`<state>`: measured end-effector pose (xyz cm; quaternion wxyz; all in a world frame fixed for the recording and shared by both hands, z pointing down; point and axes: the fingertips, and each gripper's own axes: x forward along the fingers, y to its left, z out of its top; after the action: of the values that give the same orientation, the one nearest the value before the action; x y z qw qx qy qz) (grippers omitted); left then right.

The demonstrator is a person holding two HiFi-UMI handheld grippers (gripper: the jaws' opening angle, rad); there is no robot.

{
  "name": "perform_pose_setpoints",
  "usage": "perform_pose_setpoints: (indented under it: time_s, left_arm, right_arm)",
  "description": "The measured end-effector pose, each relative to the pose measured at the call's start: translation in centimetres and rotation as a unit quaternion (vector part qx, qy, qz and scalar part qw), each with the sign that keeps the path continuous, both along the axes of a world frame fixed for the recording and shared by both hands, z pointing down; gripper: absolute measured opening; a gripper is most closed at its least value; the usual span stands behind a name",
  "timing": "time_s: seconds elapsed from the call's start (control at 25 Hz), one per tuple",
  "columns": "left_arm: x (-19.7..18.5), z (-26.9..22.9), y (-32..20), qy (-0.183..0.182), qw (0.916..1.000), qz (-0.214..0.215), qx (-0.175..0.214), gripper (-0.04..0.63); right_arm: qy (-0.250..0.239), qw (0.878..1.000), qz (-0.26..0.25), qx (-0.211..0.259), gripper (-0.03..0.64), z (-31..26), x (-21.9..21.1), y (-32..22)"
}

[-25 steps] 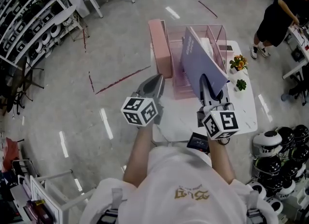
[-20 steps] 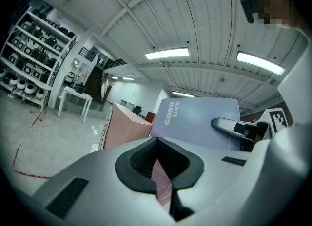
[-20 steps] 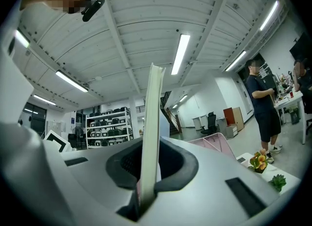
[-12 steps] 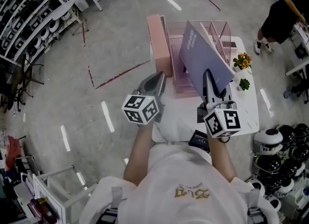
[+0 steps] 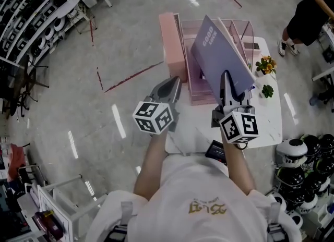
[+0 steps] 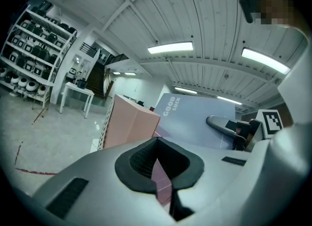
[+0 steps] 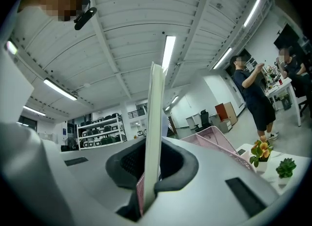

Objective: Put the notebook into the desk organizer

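From where I stood, the right gripper [image 5: 225,79] had its jaws pinched narrow on the lower edge of the notebook [image 5: 222,61]. It held the grey-purple cover up in the air, tilted, just over the near side of the pink mesh desk organizer [image 5: 241,29] at the far end of the white table [image 5: 269,126]. No part of the notebook looked seated in a compartment yet, though I could not tell how close its lower corner was to the mesh. Seen along those jaws, the notebook [image 7: 155,122] stood as a thin pale strip rising straight out of the right gripper [image 7: 148,193]. The left gripper [image 5: 175,83] hung beside it with its jaws drawn together on nothing, pointing toward the pink box [image 5: 172,48] next to the organizer. I judged the notebook light and thin, likely a little floppy when held from one edge, with a smooth cover that could slide in the pads. A hold low on the edge, close to the spine, seemed soundest for steering it down into a slot.
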<state>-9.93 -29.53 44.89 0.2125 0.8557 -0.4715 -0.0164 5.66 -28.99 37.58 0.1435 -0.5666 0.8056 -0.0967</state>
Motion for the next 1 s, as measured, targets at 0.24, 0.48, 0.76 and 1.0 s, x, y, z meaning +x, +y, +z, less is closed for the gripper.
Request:
perform_pose_setpoints:
  time_s: [0.24, 0.48, 0.76, 1.0]
  left_arm:
    - [-0.3, 0.5, -0.3, -0.002, 1.0, -0.004, -0.006, 0.017]
    - [-0.1, 1.1, -0.7, 0.0, 0.9999, -0.002, -0.013, 0.017]
    - [0.0, 1.6, -1.2, -0.001, 0.9998, -0.004, -0.018, 0.017]
    - [0.4, 2.0, -1.2, -0.004, 0.9998, 0.002, -0.021, 0.017]
  right_arm:
    - [-0.024, 1.0, 0.007, -0.005, 0.043, 1.2, -0.6, -1.6]
    - [-0.025, 0.999, 0.021, -0.014, 0.057, 2.3, -0.2, -3.1]
    - [0.005, 0.999, 0.007, -0.053, 0.089, 3.4, -0.7, -3.8]
    - [0.05, 0.991, -0.027, -0.121, 0.134, 4.8, -1.4, -4.2]
